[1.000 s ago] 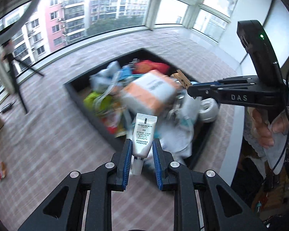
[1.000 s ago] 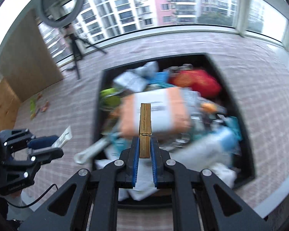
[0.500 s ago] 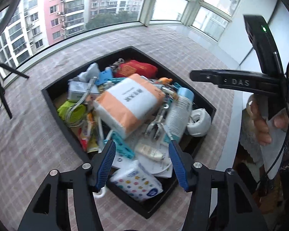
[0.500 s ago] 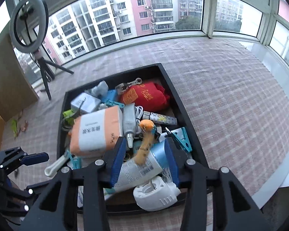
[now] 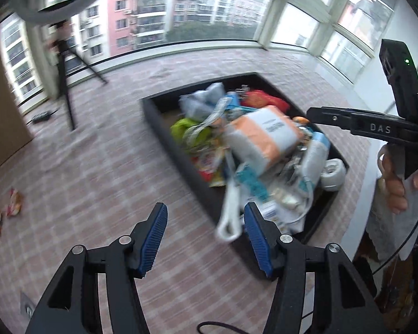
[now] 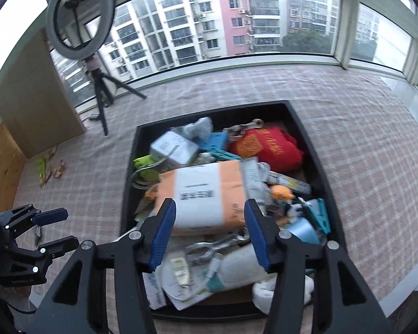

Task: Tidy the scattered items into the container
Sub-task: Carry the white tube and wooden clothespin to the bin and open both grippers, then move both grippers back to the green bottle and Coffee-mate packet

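From my left wrist view, the only lettering I can read cleanly is "DAS", in pale capitals on the black side of my right hand-held gripper (image 5: 380, 128). The orange-and-white packet (image 6: 206, 194) in the black tray (image 6: 306, 128) carries a line of dark print and a row of larger characters on its white band, but both are too blurred for me to read. The red pouch (image 6: 267, 147) bears gold markings that I cannot make out either.
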